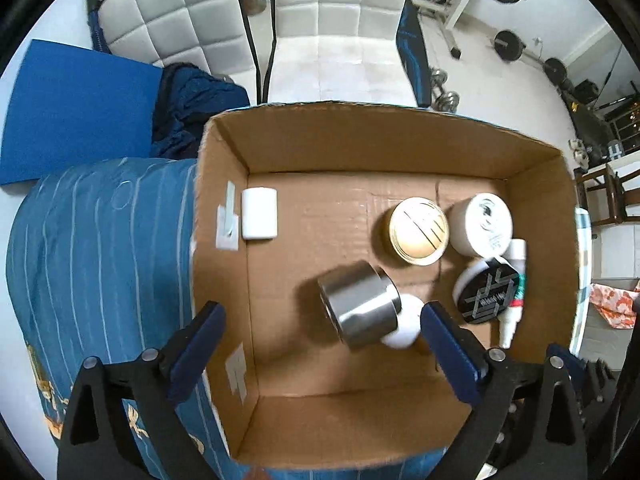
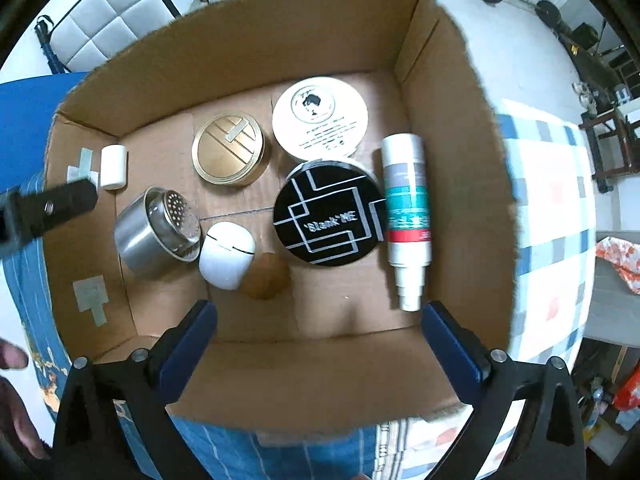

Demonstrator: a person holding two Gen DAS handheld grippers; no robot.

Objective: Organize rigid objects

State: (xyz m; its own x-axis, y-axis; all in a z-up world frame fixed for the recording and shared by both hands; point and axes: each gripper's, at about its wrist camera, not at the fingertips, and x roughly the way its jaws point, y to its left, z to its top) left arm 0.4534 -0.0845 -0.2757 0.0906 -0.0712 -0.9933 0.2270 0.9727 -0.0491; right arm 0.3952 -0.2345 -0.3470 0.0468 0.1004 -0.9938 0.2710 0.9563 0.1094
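An open cardboard box (image 1: 224, 184) (image 2: 452, 128) holds a steel cylinder (image 1: 360, 308) (image 2: 154, 232) on its side, a white egg-shaped case (image 1: 404, 326) (image 2: 226, 254), a gold round tin (image 1: 419, 236) (image 2: 228, 152), a white round tin (image 1: 482, 224) (image 2: 320, 118), a black round tin (image 1: 488, 292) (image 2: 328, 212), a white spray bottle (image 1: 514, 304) (image 2: 406, 216), a small white block (image 1: 259, 218) (image 2: 113, 166) and a brown rounded object (image 2: 266, 276). My left gripper (image 1: 322, 344) is open and empty above the steel cylinder. My right gripper (image 2: 318, 338) is open and empty over the box's near wall.
The box rests on a blue striped cloth (image 1: 100, 248). The left gripper's black arm (image 2: 44, 208) shows at the left edge of the right wrist view. White padded chairs (image 1: 340, 40) stand behind. A checked cloth (image 2: 556, 216) lies right of the box.
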